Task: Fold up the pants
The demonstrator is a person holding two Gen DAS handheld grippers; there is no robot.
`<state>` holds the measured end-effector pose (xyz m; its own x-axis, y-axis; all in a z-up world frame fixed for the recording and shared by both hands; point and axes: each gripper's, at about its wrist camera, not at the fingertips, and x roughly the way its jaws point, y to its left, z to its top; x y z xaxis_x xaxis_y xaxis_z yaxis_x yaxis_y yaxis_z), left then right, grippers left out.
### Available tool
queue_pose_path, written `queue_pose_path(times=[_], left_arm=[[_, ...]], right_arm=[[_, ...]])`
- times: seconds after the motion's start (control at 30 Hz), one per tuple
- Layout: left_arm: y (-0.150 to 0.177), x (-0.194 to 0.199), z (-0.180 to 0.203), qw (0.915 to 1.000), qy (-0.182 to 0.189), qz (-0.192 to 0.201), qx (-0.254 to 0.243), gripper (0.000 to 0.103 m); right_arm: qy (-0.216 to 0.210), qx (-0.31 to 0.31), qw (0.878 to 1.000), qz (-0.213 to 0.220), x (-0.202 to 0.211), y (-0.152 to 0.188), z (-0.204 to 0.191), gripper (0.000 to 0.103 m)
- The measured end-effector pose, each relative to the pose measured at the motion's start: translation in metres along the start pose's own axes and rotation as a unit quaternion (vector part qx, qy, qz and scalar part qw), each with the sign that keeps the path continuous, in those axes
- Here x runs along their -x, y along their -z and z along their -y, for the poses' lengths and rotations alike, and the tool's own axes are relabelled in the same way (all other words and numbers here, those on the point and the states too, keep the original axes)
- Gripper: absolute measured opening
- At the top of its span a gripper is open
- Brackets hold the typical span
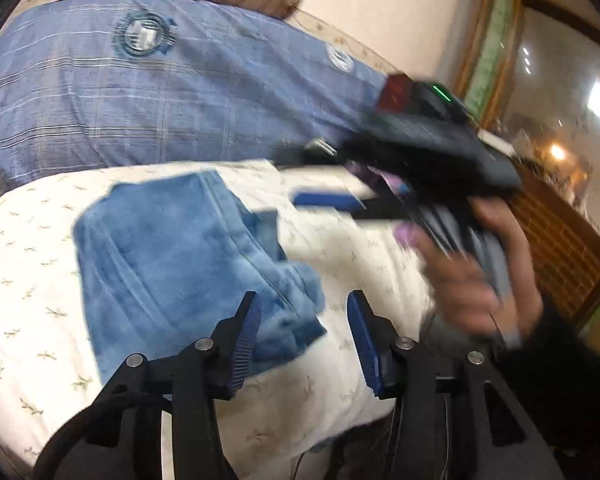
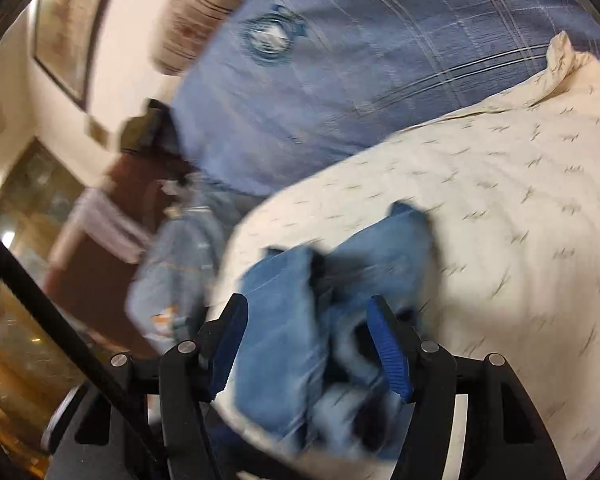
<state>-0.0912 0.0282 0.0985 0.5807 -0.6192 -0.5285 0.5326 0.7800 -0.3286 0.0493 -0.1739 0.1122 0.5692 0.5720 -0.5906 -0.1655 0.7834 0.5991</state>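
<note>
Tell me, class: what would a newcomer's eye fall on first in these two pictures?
The folded blue pants lie in a compact bundle on the cream, sprig-patterned cover. The left gripper stands open just above their near edge, and the right gripper is open over the same bundle. Behind lies a blue plaid quilt.

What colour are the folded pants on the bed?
Blue: the folded denim pants show best in the left wrist view.

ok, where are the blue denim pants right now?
The folded blue denim pants lie on the cream leaf-print cover, in front of the blue plaid quilt. Left wrist view: left of centre, just beyond the left gripper.
</note>
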Motion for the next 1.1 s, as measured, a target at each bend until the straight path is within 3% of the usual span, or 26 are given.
queue_pose_path(times=[0.07,0.13,0.17,0.23,0.27,0.3,0.37,0.47,0.53,0.6,0.63,0.7,0.73,0.77,0.83,0.9,0.97,1.1], left_arm=[[-0.005,0.003,-0.011,0.9997,-0.007,0.008,0.020,0.049],[-0.012,0.002,-0.029,0.9981,-0.035,0.011,0.049,0.050],[-0.016,-0.003,-0.036,0.9972,-0.046,0.009,0.058,0.050],[-0.018,-0.007,-0.051,0.9948,-0.068,0.002,0.076,0.050],[-0.019,-0.012,-0.059,0.9932,-0.080,-0.004,0.085,0.050],[-0.022,-0.017,-0.065,0.9915,-0.089,-0.011,0.094,0.050],[-0.021,-0.025,-0.075,0.9889,-0.090,-0.030,0.115,0.050],[-0.017,-0.044,-0.076,0.9868,-0.091,-0.063,0.118,0.050],[-0.013,-0.054,-0.074,0.9850,-0.097,-0.081,0.117,0.050],[-0.022,-0.054,-0.075,0.9861,-0.089,-0.078,0.117,0.051],[-0.029,-0.050,-0.075,0.9871,-0.078,-0.072,0.120,0.051],[-0.043,-0.038,-0.080,0.9870,-0.066,-0.054,0.136,0.063],[-0.046,-0.035,-0.087,0.9862,-0.068,-0.050,0.143,0.066],[-0.052,-0.032,-0.093,0.9852,-0.068,-0.046,0.150,0.068],[-0.065,-0.028,-0.107,0.9834,-0.069,-0.039,0.164,0.069],[-0.075,-0.035,-0.123,0.9794,-0.103,-0.050,0.167,0.071],[-0.080,-0.047,-0.140,0.9761,-0.114,-0.067,0.172,0.070],[-0.075,-0.072,-0.174,0.9694,-0.067,-0.070,0.226,0.070]], right_arm=[[-0.016,0.002,1.000,-0.013,-0.002,0.017,-0.003,0.062],[-0.006,0.002,0.999,-0.032,-0.021,0.032,-0.004,0.057],[-0.001,0.001,0.999,-0.041,-0.028,0.036,-0.001,0.044],[0.019,0.020,0.997,-0.073,-0.049,0.044,-0.004,0.029],[0.039,0.033,0.996,-0.077,-0.053,0.045,-0.007,0.016],[0.053,0.031,0.995,-0.081,-0.056,0.045,-0.005,0.010],[0.031,0.019,0.996,-0.079,-0.051,0.042,-0.006,0.007],[0.077,0.037,0.993,-0.075,-0.041,0.049,-0.010,0.006],[0.102,0.015,0.988,-0.115,-0.062,0.064,0.013,0.006],[0.092,0.029,0.990,-0.106,-0.059,0.063,0.007,0.009],[0.087,0.048,0.991,-0.093,-0.052,0.059,-0.003,0.015],[0.080,0.058,0.993,-0.066,-0.038,0.050,-0.015,0.044],[0.069,0.057,0.995,-0.045,-0.028,0.045,-0.019,0.074],[0.061,0.059,0.996,-0.031,-0.020,0.042,-0.022,0.088],[0.073,0.067,0.995,-0.025,-0.015,0.028,-0.025,0.088],[0.087,0.092,0.992,-0.027,-0.021,0.011,-0.031,0.087],[0.097,0.119,0.988,-0.036,-0.032,-0.008,-0.037,0.077],[0.106,0.124,0.984,-0.071,-0.078,-0.035,-0.026,0.052]])
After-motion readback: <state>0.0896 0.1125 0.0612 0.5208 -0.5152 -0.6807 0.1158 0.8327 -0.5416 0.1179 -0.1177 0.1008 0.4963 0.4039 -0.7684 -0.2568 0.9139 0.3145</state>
